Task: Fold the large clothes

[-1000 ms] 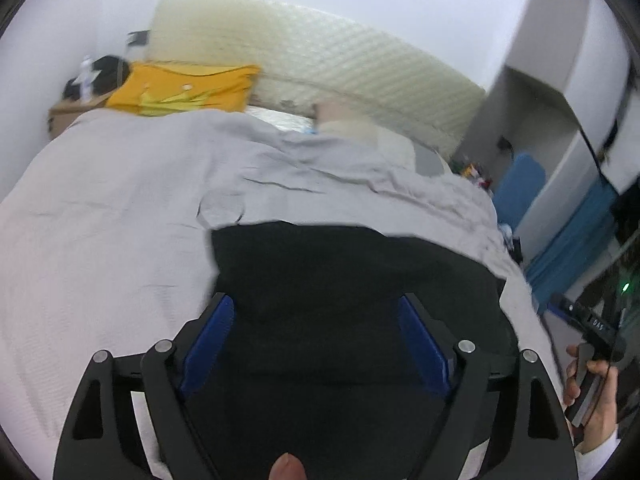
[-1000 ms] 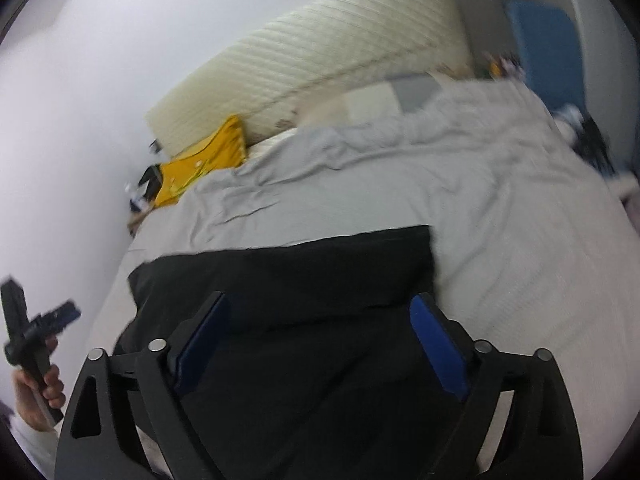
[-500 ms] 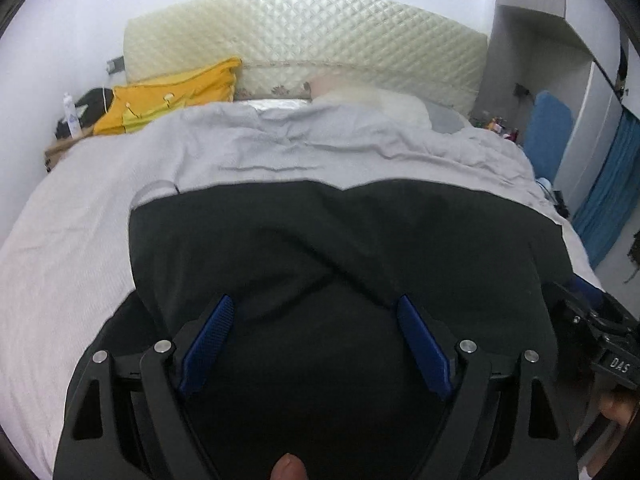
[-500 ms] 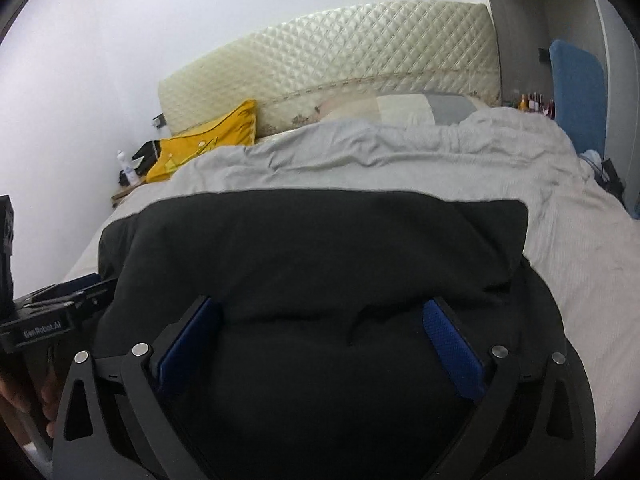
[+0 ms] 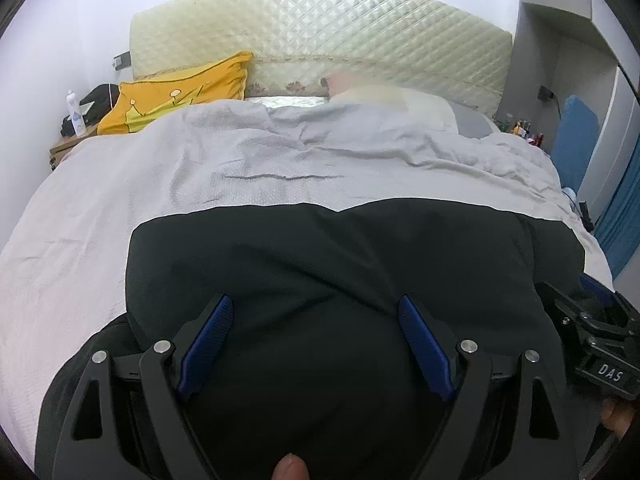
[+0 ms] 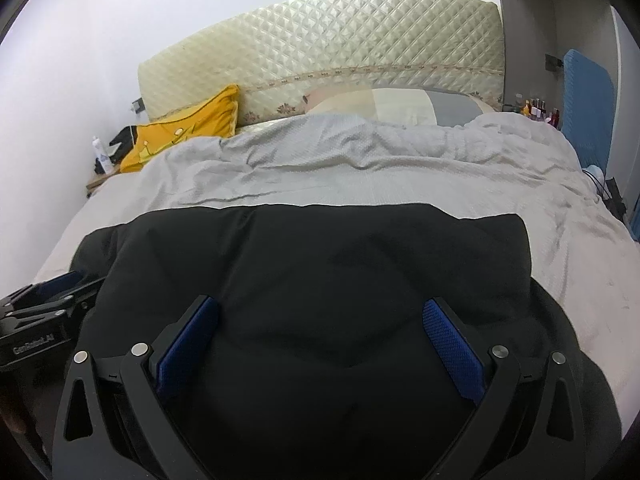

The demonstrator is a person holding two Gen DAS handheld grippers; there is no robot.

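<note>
A large black garment [image 5: 320, 264] lies spread on the grey bedspread [image 5: 160, 184], its far edge a straight line across the bed; it also fills the lower right wrist view [image 6: 312, 264]. My left gripper [image 5: 316, 312] is open, its blue pads wide apart over the cloth, holding nothing. My right gripper [image 6: 320, 316] is open too, over the garment's near part. The right gripper's body shows at the left wrist view's right edge [image 5: 592, 344]; the left gripper's body shows at the right wrist view's left edge [image 6: 40, 312].
A quilted cream headboard [image 5: 320, 40] stands at the far end. A yellow pillow [image 5: 176, 96] and a pale pillow [image 5: 400, 100] lie by it. A bedside table with a bottle [image 5: 76, 116] is far left. A blue chair [image 5: 576, 140] stands right.
Both grippers have come in low over the garment and levelled out. The black cloth now fills more of both views, and each gripper shows beside the other.
</note>
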